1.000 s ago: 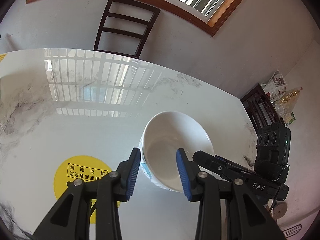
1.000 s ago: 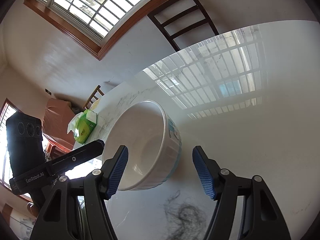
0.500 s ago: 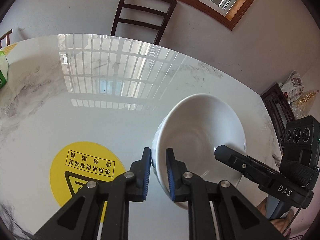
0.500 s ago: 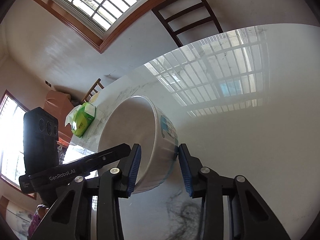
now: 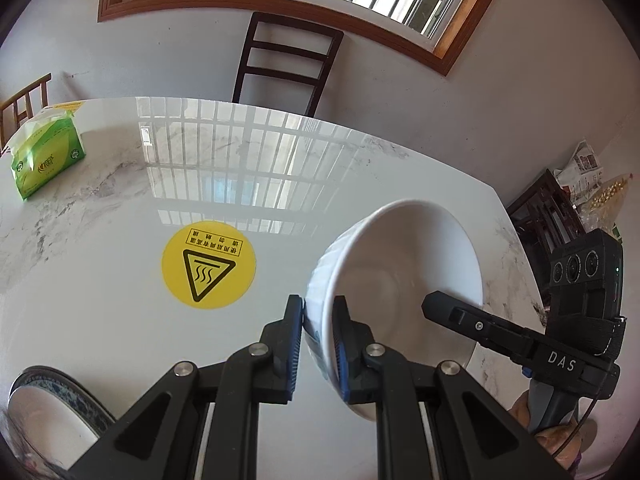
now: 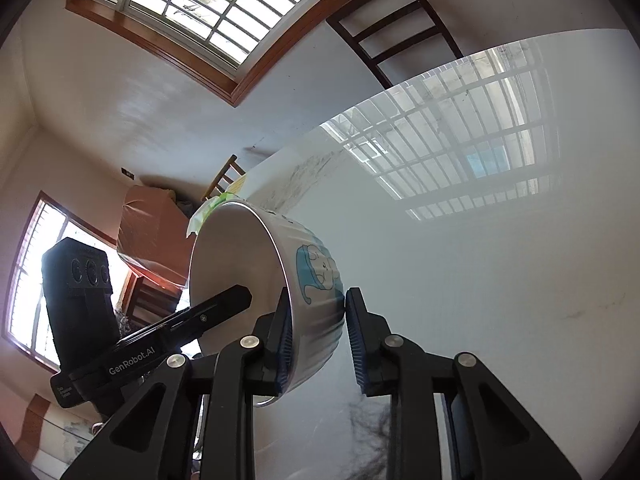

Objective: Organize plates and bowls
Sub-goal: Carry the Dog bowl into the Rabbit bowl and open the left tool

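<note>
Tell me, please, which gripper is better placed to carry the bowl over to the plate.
Left. Both grippers clamp the bowl, but the left gripper has the plate just off its left side, while the right gripper grips the opposite rim.

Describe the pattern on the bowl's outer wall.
White ribbed bowl with a blue cartoon figure; clearest in the right wrist view.

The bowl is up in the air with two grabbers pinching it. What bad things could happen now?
1. The white bowl is held only at its thin rim by the left gripper and the right gripper, and it is tilted. If one pulls away unevenly, it might slip and crack on the hard marble table.
2. A plate sits near the table's edge by the left gripper; a careless swing could knock it.
</note>
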### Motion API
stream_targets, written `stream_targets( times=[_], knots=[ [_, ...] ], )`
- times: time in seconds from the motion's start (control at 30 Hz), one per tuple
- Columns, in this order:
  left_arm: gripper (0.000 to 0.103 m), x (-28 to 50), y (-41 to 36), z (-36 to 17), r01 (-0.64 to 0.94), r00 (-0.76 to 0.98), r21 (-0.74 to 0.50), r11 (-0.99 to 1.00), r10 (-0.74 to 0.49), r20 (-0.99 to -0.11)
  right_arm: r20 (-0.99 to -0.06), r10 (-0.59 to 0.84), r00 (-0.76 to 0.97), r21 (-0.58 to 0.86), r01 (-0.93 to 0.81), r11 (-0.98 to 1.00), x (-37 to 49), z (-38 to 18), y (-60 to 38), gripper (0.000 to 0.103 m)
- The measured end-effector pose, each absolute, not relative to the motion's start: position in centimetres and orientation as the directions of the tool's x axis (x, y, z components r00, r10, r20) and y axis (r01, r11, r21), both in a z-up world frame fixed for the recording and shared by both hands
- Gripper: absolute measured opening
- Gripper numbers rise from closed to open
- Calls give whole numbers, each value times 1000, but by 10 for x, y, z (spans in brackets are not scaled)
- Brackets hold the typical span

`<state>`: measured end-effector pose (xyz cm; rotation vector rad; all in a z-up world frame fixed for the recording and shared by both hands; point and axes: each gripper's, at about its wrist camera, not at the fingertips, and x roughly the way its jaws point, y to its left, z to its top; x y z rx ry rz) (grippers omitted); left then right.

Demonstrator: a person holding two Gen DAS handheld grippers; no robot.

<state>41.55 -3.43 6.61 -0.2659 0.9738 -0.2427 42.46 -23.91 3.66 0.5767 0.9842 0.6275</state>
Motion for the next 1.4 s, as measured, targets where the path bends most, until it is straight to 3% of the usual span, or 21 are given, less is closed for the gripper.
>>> stream_targets(
  times=[0.27,0.57,1.4],
  knots=[
    [15,317,-34,101,105,556,-343,933,-341,-758,-577,721,384,680,-264,684,336,77,-236,26],
    [15,235,-34,102,124,522,-377,918,-383,-762,-614,703,358,644,-288,709,249,92,-230,26],
    [15,205,-28,56,81,391,-390,917,-389,-834,-705,654,274,609,-240,756,207,64,-210,26]
  ],
)
